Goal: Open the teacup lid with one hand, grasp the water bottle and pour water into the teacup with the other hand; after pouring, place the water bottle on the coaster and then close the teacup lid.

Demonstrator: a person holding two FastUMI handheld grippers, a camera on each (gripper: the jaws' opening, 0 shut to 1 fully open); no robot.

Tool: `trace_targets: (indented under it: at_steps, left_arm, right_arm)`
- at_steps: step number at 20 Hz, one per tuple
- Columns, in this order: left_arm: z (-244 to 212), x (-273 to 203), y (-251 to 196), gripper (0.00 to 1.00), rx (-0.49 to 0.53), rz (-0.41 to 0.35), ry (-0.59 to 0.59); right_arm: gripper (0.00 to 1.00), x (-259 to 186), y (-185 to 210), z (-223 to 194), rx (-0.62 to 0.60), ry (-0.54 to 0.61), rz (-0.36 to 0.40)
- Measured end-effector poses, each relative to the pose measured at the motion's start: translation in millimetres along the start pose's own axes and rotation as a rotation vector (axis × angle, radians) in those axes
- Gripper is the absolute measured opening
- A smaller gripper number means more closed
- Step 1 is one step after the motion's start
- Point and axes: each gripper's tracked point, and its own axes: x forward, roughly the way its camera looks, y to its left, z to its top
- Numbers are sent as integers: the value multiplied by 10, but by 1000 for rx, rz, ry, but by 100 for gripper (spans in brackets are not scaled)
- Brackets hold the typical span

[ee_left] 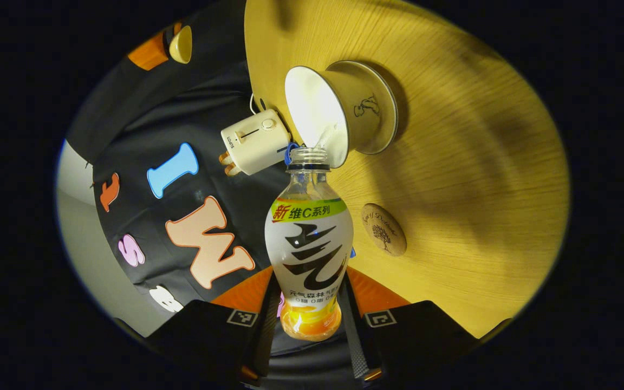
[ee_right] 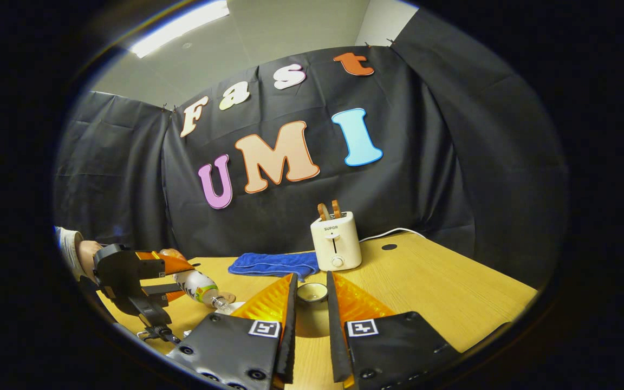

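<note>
Left gripper view: we are seeing the left gripper (ee_left: 310,319) with its fingers pinching the water bottle (ee_left: 310,238) at 6 o'clock. The bottle is standing uncapped, its mouth touching the rim of the teacup (ee_left: 339,111) at 12 o'clock; the cup is sitting lidless on its saucer on the desk (ee_left: 480,179). The coaster (ee_left: 383,229) is lying bare at 3 o'clock of the bottle, apart from the cup. A toaster (ee_left: 255,142) is showing at 10 o'clock.

Right gripper view: we are seeing the right gripper (ee_right: 311,309) with its fingers pinching the teacup lid (ee_right: 312,292). At 9 o'clock the left gripper (ee_right: 128,281), held by a hand, is tilting the water bottle (ee_right: 201,286) mouth-down. A blue cloth (ee_right: 274,264) is lying beside the toaster (ee_right: 336,240) at 12 o'clock.
</note>
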Motion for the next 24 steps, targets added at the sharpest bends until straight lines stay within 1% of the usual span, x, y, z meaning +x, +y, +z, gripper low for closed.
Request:
trace_targets:
  at_steps: [3, 4, 5, 6, 7, 8, 10, 12, 13, 14, 15, 16, 20, 21, 24]
  left_arm:
    - [11, -27, 62, 58, 41, 5, 0]
    - [3, -22, 86, 57, 48, 7, 1]
    - [-2, -31, 85, 57, 59, 9, 1]
    - [6, -37, 106, 57, 72, 9, 0]
    - [6, -33, 119, 57, 86, 10, 1]
    - [-13, -33, 126, 56, 99, 10, 1]
    - [-37, -23, 154, 57, 119, 10, 7]
    - [-61, -16, 220, 57, 137, 11, 9]
    - [-79, 3, 262, 57, 145, 12, 11]
    - [-78, 6, 280, 57, 152, 13, 10]
    - [-73, 6, 284, 56, 162, 12, 10]
    - [-71, 7, 306, 57, 174, 15, 11]
    - [-58, -2, 303, 58, 208, 7, 13]
    - [-55, -25, 310, 57, 217, 6, 15]
    - [-60, -42, 344, 58, 220, 6, 16]
  right_arm:
    - [33, -4, -14, -4, 0, -1, -2]
    - [33, 1, -12, 2, 0, 0, -2]
    - [30, -3, -9, -8, 1, 2, -2]
    - [32, 1, -7, -13, 1, 3, -1]
    - [29, -2, -3, -21, 1, 4, 1]
    - [33, -3, -1, -21, 0, 5, 1]
    - [33, -5, 8, -23, -1, 5, 4]
    - [30, -1, 24, -21, -2, 5, 7]
    - [30, -7, 27, -22, -3, 5, 8]
    - [33, -7, 25, -22, -3, 4, 8]
    - [30, 0, 30, -18, -3, 5, 9]
    - [33, 1, 31, -23, -1, 6, 10]
    - [33, -13, 36, -28, -3, 9, 13]
    - [33, -10, 35, -22, -3, 8, 14]
    - [32, -6, 33, -15, -1, 5, 13]
